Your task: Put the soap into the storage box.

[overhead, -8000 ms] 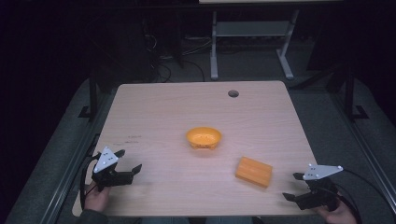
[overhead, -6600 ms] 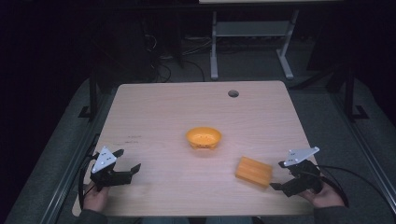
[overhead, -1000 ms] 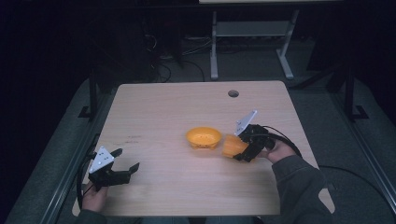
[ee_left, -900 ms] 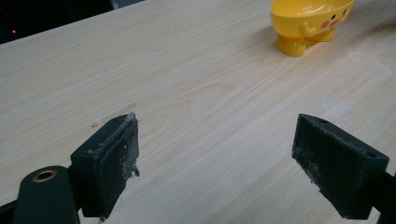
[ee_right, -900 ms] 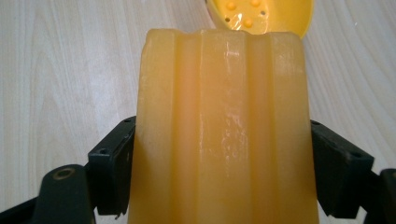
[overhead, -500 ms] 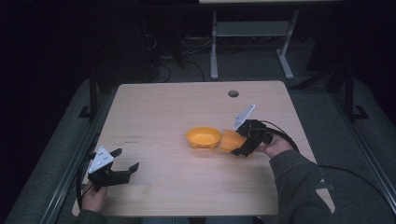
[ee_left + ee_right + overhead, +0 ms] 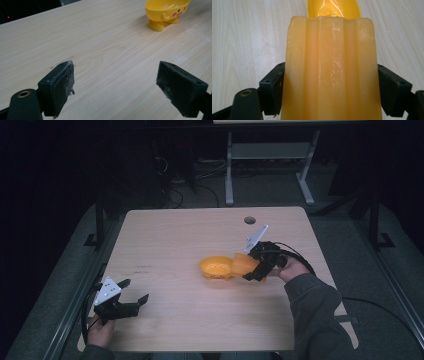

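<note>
The right hand-held gripper (image 7: pixel 252 270) is clamped on the ridged orange block (image 7: pixel 330 67), holding it at the rim of the yellow bowl (image 7: pixel 216 267) near the middle of the counter (image 7: pixel 165 235). Since the block looks wide for the bowl, it may catch the rim and tip or shove it. The left hand-held gripper (image 7: pixel 122 87) rests with jaws apart, well clear, and nothing blocks the way.

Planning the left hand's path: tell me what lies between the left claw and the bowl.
Bare table, per the left gripper view, between left claw and bowl.
</note>
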{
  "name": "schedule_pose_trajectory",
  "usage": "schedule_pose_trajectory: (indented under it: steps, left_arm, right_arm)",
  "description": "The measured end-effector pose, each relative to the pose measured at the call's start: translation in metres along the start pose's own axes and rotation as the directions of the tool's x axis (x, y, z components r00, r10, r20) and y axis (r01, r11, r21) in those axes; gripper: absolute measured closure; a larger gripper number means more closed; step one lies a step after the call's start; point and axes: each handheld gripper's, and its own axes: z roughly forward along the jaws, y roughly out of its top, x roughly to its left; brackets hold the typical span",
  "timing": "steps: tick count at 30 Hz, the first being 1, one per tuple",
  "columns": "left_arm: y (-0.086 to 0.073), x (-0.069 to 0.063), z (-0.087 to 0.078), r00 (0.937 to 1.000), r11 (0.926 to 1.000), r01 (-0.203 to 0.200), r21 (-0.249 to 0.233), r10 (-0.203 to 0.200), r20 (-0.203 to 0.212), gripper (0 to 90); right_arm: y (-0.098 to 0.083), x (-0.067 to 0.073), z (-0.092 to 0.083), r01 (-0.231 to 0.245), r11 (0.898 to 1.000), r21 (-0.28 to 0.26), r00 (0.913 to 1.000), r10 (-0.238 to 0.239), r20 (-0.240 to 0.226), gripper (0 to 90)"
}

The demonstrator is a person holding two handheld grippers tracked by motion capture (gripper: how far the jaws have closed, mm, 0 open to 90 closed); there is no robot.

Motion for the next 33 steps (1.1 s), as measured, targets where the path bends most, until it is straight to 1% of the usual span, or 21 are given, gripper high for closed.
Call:
schedule_pose_trajectory:
  steps: [4,5,8,11,13,14,16,17,21,22,23,25,27,29,31,32,33]
  left_arm:
    - [0.000,0.000,0.000,1.0000,1.0000,0.000,-0.001,0.000,0.000,14.2]
    - [0.000,0.000,0.000,1.0000,1.0000,0.000,-0.001,0.000,0.000,14.2]
    - [0.000,0.000,0.000,1.0000,1.0000,0.001,-0.003,-0.001,0.000,14.2]
    - [0.000,0.000,0.000,1.0000,1.0000,0.001,-0.002,-0.001,0.001,14.2]
    - [0.000,0.000,0.000,1.0000,1.0000,0.000,-0.001,0.000,0.001,14.2]
    - [0.000,0.000,0.000,1.0000,1.0000,0.000,-0.001,0.000,0.001,14.2]
    - [0.000,0.000,0.001,1.0000,1.0000,-0.001,0.000,0.001,0.002,14.2]
    - [0.000,0.000,0.001,1.0000,1.0000,-0.001,0.000,0.001,0.002,14.2]
    - [0.000,0.000,0.000,1.0000,1.0000,0.001,-0.001,-0.001,0.000,14.2]
    - [0.000,0.000,0.000,1.0000,1.0000,0.001,0.000,-0.001,0.000,14.2]
    - [0.000,0.001,0.000,1.0000,1.0000,0.001,-0.004,-0.001,0.000,14.2]
    - [0.000,0.001,0.000,1.0000,1.0000,0.000,-0.002,0.000,0.000,14.2]
    - [0.001,0.001,0.000,1.0000,1.0000,-0.001,-0.002,0.001,0.000,14.2]
    - [0.001,0.001,0.000,1.0000,1.0000,-0.001,-0.002,0.001,0.000,14.2]
    - [0.001,0.001,0.000,1.0000,1.0000,0.000,-0.003,0.000,0.000,14.2]
    - [0.001,0.001,0.000,1.0000,1.0000,0.000,-0.003,0.000,0.001,14.2]
    - [0.001,0.001,0.000,1.0000,1.0000,0.001,-0.005,-0.001,0.001,14.2]
  right_arm:
    - [0.009,-0.003,0.000,0.011,1.000,-0.001,0.9999,-0.011,-0.002,20.7]
    - [0.010,-0.004,0.000,0.013,1.000,-0.010,0.9999,-0.013,-0.005,20.7]
    - [0.014,-0.006,0.001,0.017,1.000,-0.007,0.9998,-0.017,-0.008,20.7]
    - [0.022,-0.008,0.002,0.028,1.000,0.001,0.9995,-0.028,-0.013,20.7]
    - [0.025,-0.009,0.002,0.029,0.999,-0.016,0.9994,-0.029,-0.017,20.7]
    - [0.025,-0.009,0.002,0.029,0.999,-0.016,0.9994,-0.029,-0.017,20.7]
    - [0.030,-0.010,0.003,0.036,0.999,-0.006,0.9992,-0.036,-0.018,20.7]
    - [0.033,-0.010,0.004,0.044,0.999,-0.005,0.9989,-0.044,-0.019,20.7]
    - [0.040,-0.011,0.005,0.048,0.999,-0.005,0.9985,-0.048,-0.024,20.7]
    - [0.043,-0.012,0.006,0.053,0.998,-0.020,0.9982,-0.054,-0.027,20.7]
    - [0.045,-0.012,0.007,0.057,0.998,-0.024,0.9978,-0.057,-0.032,20.7]
    - [0.048,-0.012,0.009,0.067,0.998,-0.013,0.9974,-0.067,-0.027,20.7]
    - [0.052,-0.013,0.010,0.068,0.998,-0.007,0.9971,-0.068,-0.034,20.7]
    - [0.056,-0.014,0.012,0.079,0.997,-0.008,0.9962,-0.080,-0.036,20.7]
    - [0.058,-0.014,0.012,0.081,0.997,-0.006,0.9960,-0.081,-0.036,20.7]
    - [0.060,-0.014,0.013,0.089,0.996,-0.008,0.9955,-0.089,-0.034,20.7]
    - [0.063,-0.015,0.013,0.089,0.996,-0.022,0.9951,-0.090,-0.041,20.7]
